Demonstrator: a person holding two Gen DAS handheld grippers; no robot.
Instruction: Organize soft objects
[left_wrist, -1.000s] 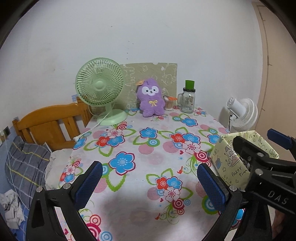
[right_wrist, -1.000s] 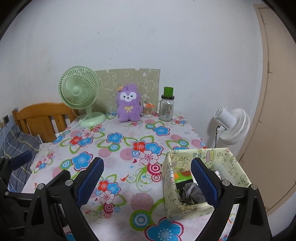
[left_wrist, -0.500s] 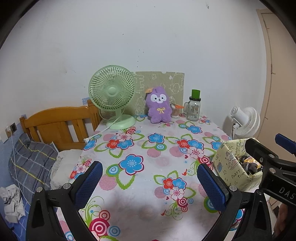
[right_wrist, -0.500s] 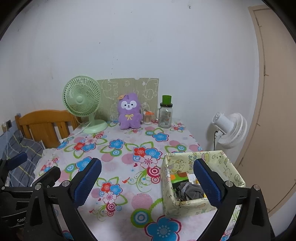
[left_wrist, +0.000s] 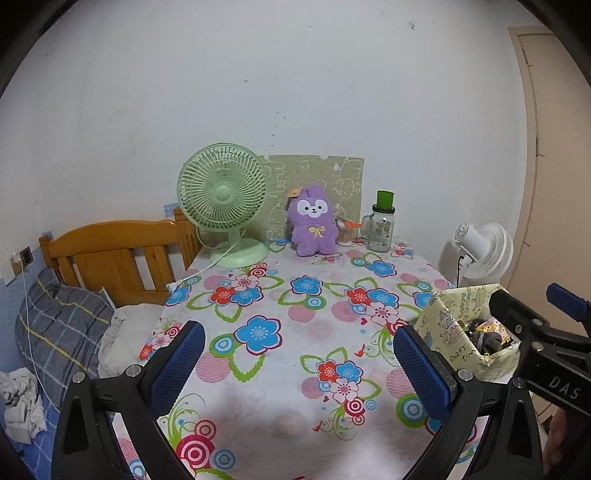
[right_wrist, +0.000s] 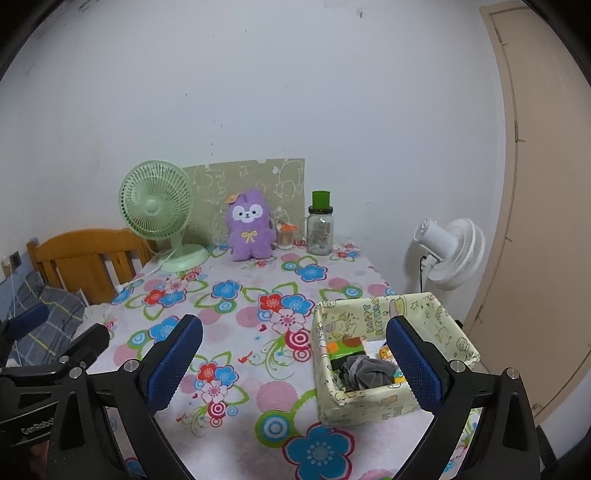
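Both the left hand-held gripper (left_wrist: 295, 350) and the right hand-held gripper (right_wrist: 295, 350) hang wide and empty above the table (left_wrist: 295, 369), between pickups. The plush toy (right_wrist: 250, 225) (apparently the one soft thing still out) sits far ahead of them; the box (right_wrist: 391, 400) lies just under the right one's right finger, so the next move is likely a long forward reach.

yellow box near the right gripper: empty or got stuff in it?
Not empty. The yellow patterned box is open-topped and holds a gray fabric piece plus small colorful packages. Right gripper hovers open above it.

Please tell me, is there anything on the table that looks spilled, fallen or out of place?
Nothing looks spilled or fallen. The purple plush toy, green fan and glass jar stand upright by the wall. The only loose thing is the fan's cord, lying unplugged across the tablecloth.
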